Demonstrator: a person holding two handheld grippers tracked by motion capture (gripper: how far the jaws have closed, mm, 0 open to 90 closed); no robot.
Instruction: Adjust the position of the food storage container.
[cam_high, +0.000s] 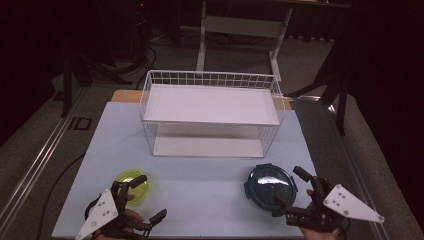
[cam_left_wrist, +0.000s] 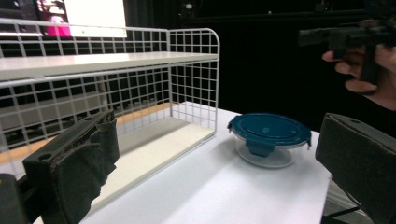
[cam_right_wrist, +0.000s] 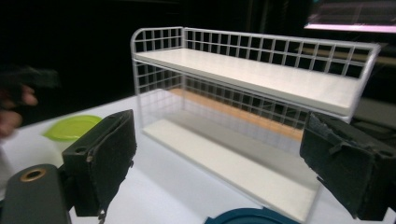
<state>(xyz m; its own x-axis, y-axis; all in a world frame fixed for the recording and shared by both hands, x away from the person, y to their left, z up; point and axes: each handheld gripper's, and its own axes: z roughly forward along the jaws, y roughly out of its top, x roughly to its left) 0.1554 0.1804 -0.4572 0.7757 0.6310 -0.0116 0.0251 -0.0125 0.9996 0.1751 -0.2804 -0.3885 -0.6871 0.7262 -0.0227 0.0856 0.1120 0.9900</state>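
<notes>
White tabletop with a two-tier wire rack at the back. Left gripper gapes wide and empty, just beside the yellow-green lidded bowl. Right gripper likewise wide, holding nothing, flanking the blue-lidded container.

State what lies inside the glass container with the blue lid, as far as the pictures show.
Through the clear wall of the glass container in the left gripper view nothing shows inside. The blue lid covers the top, so from the high view its inside cannot be seen.
</notes>
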